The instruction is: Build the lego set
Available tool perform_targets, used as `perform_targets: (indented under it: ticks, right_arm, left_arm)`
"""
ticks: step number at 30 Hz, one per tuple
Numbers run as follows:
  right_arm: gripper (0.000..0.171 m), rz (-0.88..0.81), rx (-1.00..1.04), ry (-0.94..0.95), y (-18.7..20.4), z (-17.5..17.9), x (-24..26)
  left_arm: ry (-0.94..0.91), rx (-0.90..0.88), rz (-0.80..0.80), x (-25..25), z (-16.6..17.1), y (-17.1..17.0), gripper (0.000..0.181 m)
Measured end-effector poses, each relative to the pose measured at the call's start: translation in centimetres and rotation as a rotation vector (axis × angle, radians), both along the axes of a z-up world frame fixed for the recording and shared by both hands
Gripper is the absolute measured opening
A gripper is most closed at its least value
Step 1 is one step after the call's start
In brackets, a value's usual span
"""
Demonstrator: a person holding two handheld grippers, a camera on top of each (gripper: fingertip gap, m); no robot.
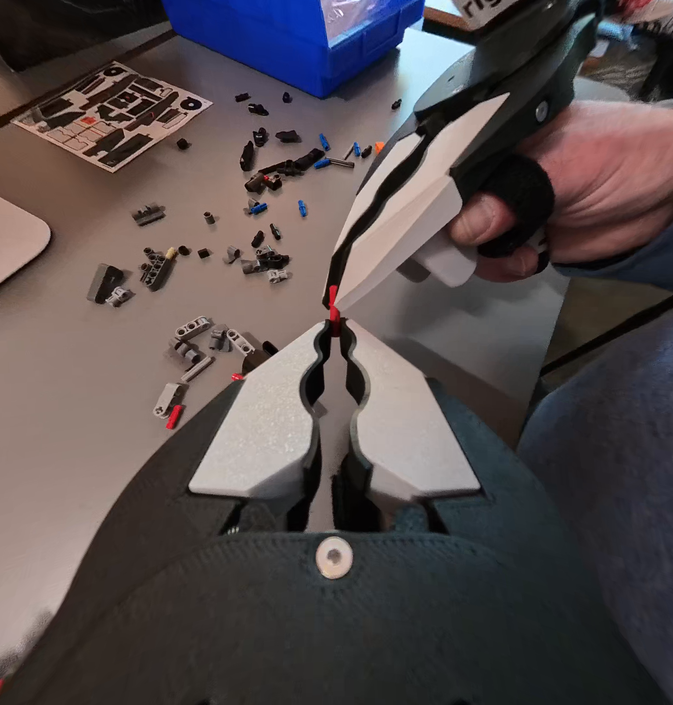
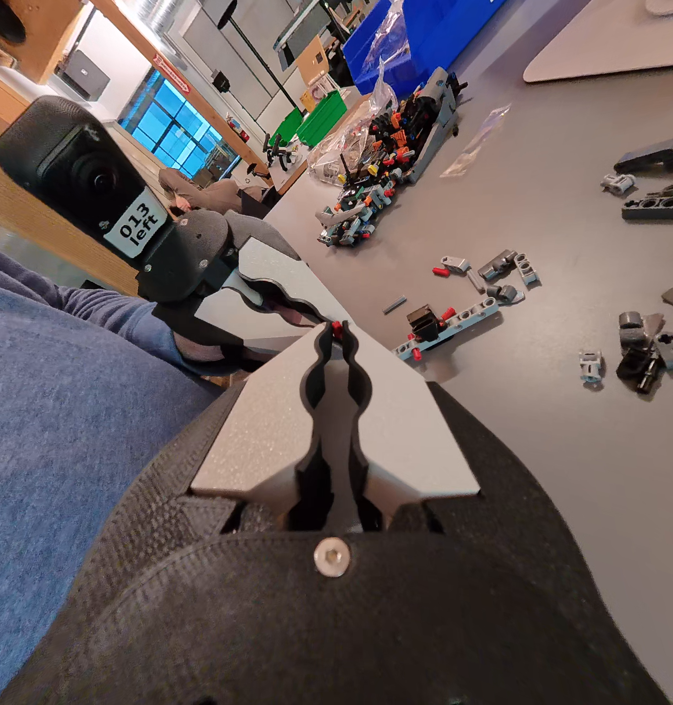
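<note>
A small red pin is held in the air over the near edge of the grey table. My left gripper is shut on its lower end. My right gripper comes in from the upper right, held by a hand, and is shut on the pin's upper end. In the right wrist view my right gripper pinches the red pin, and the left gripper meets it tip to tip from the left. Most of the pin is hidden between the fingertips.
Loose grey, black, blue and red pieces lie scattered on the table. A sticker sheet and a blue bin lie at the back. A grey beam with red pins and a part-built model lie beyond the right gripper. Only a small space, under 4 cm, lies between the two pairs of fingers.
</note>
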State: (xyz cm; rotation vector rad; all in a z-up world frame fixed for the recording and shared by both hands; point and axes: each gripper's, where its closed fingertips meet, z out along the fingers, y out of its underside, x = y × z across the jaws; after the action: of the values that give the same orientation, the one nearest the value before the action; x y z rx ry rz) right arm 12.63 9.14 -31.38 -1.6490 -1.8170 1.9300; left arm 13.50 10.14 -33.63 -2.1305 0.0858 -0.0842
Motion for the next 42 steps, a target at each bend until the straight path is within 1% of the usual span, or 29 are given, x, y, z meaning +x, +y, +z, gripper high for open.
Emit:
perform_targets:
  ticks: [2,8,13,15,19,23,27,29,32,34,37,40,42]
  right_arm:
    - [0.002,-0.002,0.025,0.014,0.1,0.1,-0.2]
    - [0.002,-0.007,0.054,0.056,-0.1,0.8,-0.7]
    - [0.003,-0.006,0.072,0.068,0.0,1.1,-1.1]
    - [0.004,-0.013,0.064,0.076,0.2,1.4,-1.2]
    - [0.009,-0.008,0.057,0.067,0.4,1.5,-1.2]
    - [0.003,0.030,0.008,0.040,0.0,1.6,-0.8]
    - [0.002,0.028,-0.021,0.027,-0.3,1.3,-0.4]
    - [0.001,0.021,-0.022,0.035,-0.5,1.2,-0.1]
    - [0.001,0.011,0.018,0.050,-0.7,1.1,0.1]
    - [0.001,0.007,0.084,0.067,-0.7,1.0,0.1]
    - [0.001,0.007,0.192,0.084,-0.5,0.7,-0.1]
    - [0.001,0.003,0.103,0.078,-0.4,1.2,-0.2]
    - [0.001,-0.011,0.059,0.070,0.0,1.3,-0.4]
  left_arm:
    - [-0.064,0.010,0.010,0.0,0.1,0.1,0.002]
    - [-0.342,0.083,0.040,0.1,0.8,0.7,0.002]
    - [-0.626,0.155,0.054,0.3,1.5,0.9,0.002]
    - [-0.671,0.180,0.048,0.1,1.9,1.0,0.002]
    - [-0.682,0.193,0.028,0.2,2.3,1.1,0.002]
    - [-0.655,0.188,0.020,0.4,2.2,1.0,0.002]
    - [-0.609,0.164,-0.004,0.8,1.8,0.6,0.002]
    - [-0.623,0.157,-0.015,1.1,1.8,0.4,0.002]
    - [-0.649,0.144,-0.012,1.3,1.5,0.1,0.005]
    - [-0.657,0.145,-0.004,1.0,1.5,-0.1,0.011]
    - [-0.686,0.160,0.010,0.2,1.8,-0.7,0.016]
    - [-0.670,0.135,0.021,-0.1,1.3,-1.1,0.017]
    - [-0.615,0.111,0.030,-0.2,0.8,-1.3,0.017]
